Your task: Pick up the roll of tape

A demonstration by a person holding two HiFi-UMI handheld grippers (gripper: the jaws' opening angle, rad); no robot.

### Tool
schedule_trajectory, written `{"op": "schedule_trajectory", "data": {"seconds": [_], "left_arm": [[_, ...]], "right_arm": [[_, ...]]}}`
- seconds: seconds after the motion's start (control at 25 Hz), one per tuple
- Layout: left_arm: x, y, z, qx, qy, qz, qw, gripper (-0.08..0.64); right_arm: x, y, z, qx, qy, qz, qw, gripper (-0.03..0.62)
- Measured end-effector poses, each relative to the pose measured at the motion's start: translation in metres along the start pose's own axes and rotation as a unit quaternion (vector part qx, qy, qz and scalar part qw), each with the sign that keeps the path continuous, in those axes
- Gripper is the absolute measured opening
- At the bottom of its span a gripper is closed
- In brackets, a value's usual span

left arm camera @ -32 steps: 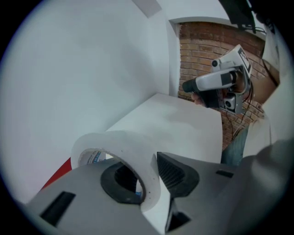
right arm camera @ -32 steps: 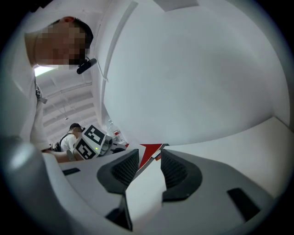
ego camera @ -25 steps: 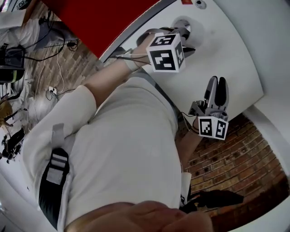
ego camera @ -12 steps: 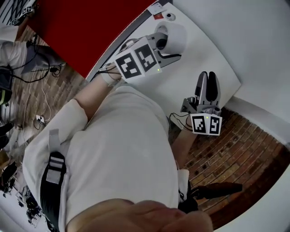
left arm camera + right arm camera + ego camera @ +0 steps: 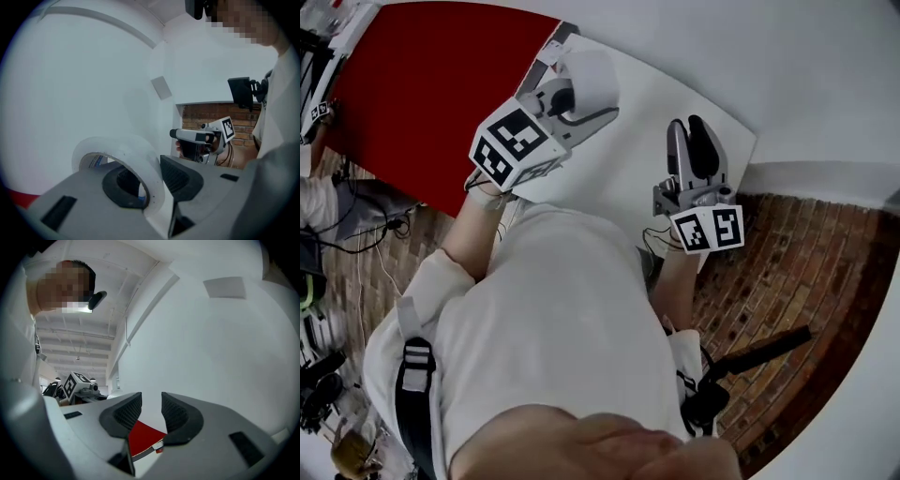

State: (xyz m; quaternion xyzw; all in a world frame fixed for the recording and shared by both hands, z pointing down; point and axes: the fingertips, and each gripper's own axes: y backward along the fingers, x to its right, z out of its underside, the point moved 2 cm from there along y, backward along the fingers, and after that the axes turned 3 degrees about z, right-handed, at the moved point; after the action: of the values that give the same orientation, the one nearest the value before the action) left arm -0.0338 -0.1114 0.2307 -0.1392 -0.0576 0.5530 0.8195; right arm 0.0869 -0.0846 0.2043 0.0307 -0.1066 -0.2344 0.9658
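Now airborne: the roll of tape (image 5: 594,75) hangs in the left gripper (image 5: 586,101), over the tabletop (image 5: 637,150) at its left edge, close to the far corner where the white top meets the red surface (image 5: 422,84); the left gripper view confirms the hold, with one jaw threaded through the roll's core and the other pressed on the outside of the band, so the jaws stand narrow with only the roll's wall clamped between them; the roll sits tilted on the inner jaw, with white wall behind it and no tabletop under it in that view. Change from one second ago: the roll then rested on the tabletop near its far edge, with the left gripper low at it; half a second ago it was already up; both grippers have risen since, and the left one has tipped closer to level. The right gripper (image 5: 687,127) hangs over the tabletop's near edge, well apart from the roll; its own view shows the pads (image 5: 176,416) a narrow gap apart with nothing between them, only red surface seen through the gap; it takes no part in the hold. Judgement: the pick-up itself looks done, roll clear of the tabletop; the remaining concern is the one-sided pinch on a thin wall, which could let the roll swing or slip if the gripper tilts further.
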Motion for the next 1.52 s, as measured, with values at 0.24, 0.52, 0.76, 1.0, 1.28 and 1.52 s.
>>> {"op": "schedule_trajectory", "data": {"seconds": [0.24, 0.52, 0.76, 1.0, 1.28, 1.52], "left_arm": [[0.005, 0.006, -0.026, 0.050, 0.016, 0.025, 0.9983, 0.114], [0.016, 0.013, -0.056, 0.093, 0.024, 0.055, 0.9938, 0.113], [0.019, 0.013, -0.070, 0.124, 0.034, 0.066, 0.9895, 0.114], [0.026, 0.027, -0.096, 0.178, 0.105, 0.137, 0.9688, 0.114], [0.024, 0.026, -0.114, 0.248, 0.173, 0.213, 0.9290, 0.112], [0.020, 0.031, -0.120, 0.295, 0.217, 0.268, 0.8912, 0.112]], "right_arm": [[-0.007, -0.001, -0.027, 0.019, 0.009, -0.001, 1.000, 0.133], [-0.010, 0.007, -0.058, 0.044, 0.007, 0.014, 0.999, 0.133], [-0.009, 0.015, -0.067, 0.053, 0.006, 0.020, 0.998, 0.133], [-0.006, 0.015, -0.077, 0.064, -0.011, 0.010, 0.998, 0.133], [0.007, 0.018, -0.091, 0.079, -0.042, -0.003, 0.996, 0.133], [0.016, 0.021, -0.096, 0.100, -0.081, -0.009, 0.992, 0.133]]}}
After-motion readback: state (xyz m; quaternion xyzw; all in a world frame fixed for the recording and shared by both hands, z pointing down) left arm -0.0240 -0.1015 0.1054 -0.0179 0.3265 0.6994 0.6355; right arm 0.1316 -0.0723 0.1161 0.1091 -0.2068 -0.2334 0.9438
